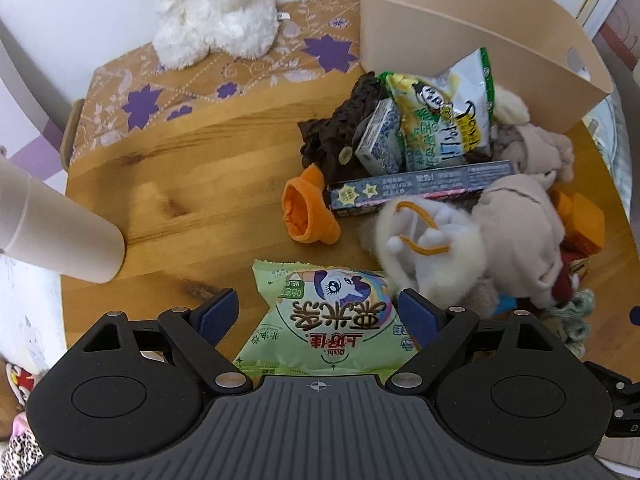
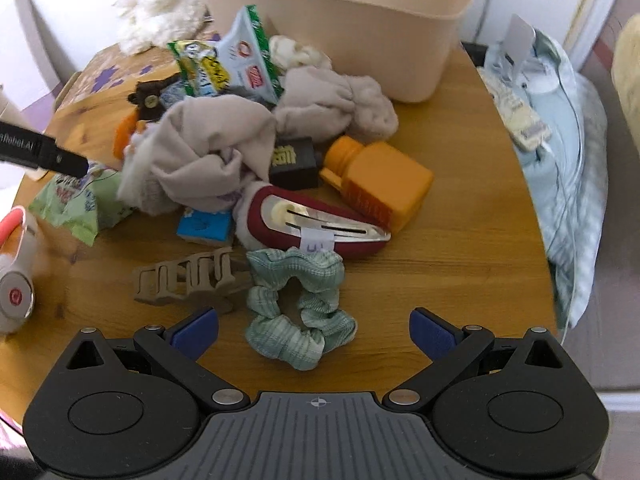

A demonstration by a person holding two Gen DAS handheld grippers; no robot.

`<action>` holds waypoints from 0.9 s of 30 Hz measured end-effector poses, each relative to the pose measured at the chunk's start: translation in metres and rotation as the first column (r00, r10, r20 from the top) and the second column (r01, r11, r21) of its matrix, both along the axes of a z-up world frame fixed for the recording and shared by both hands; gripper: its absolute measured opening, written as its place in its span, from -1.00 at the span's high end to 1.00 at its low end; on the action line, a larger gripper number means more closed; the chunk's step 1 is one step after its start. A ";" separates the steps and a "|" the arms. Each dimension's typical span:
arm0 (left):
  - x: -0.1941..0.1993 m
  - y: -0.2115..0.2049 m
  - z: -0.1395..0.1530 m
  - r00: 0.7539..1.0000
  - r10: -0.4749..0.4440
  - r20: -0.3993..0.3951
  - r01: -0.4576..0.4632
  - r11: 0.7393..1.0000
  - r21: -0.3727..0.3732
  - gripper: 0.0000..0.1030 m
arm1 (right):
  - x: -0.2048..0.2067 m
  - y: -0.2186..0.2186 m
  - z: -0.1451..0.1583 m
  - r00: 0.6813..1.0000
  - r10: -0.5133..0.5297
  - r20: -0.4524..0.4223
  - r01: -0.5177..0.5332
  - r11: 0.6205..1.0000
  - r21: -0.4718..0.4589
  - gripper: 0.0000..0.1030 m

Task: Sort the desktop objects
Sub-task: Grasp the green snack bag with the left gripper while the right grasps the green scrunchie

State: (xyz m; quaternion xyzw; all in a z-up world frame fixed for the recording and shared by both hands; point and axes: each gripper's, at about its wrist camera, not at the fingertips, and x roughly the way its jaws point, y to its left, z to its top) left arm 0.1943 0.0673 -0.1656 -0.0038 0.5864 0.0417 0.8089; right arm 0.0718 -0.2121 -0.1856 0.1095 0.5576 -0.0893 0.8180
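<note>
The left gripper [image 1: 318,314], jaws wide and holding nothing, straddles a green snack packet [image 1: 326,320] lying in front of the beige bin [image 1: 480,44]. The right gripper [image 2: 314,330], equally open and empty, frames a green scrunchie [image 2: 298,308]. Closing squarely across the packet's middle should prevent slipping.

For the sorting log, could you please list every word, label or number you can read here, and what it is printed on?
"上好佳" and "Oishi": green snack bag between the open left tongs, seen upside down.
"MEL": same bag, cut off.
"nRobot.AI": black bar at the left edge of the right wrist view, start cut off.
Too small or blurred: dark long box, blue-and-white small box, yellow-green snack bag, orange bottle, hair clip tag.
</note>
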 end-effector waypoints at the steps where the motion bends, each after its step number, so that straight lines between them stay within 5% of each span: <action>1: 0.001 0.000 -0.003 1.000 -0.002 -0.004 0.002 1.000 0.005 -0.72 | 0.000 0.000 -0.002 1.000 -0.001 0.003 0.001 1.000 -0.010 -1.00; 11: 0.004 -0.008 -0.038 0.999 -0.044 -0.012 0.044 0.998 0.042 -0.72 | 0.011 0.003 -0.029 0.999 0.033 -0.027 -0.035 0.996 -0.081 -1.00; 19: 0.010 -0.005 -0.050 1.000 -0.006 -0.023 0.006 1.000 -0.013 -0.72 | 0.014 0.003 -0.049 0.999 0.026 -0.025 -0.029 0.995 -0.091 -0.97; 27: 0.002 0.000 -0.051 1.000 0.003 -0.003 -0.003 0.999 -0.043 -0.59 | 0.016 0.005 -0.056 1.000 0.025 0.014 -0.024 0.997 -0.079 -0.71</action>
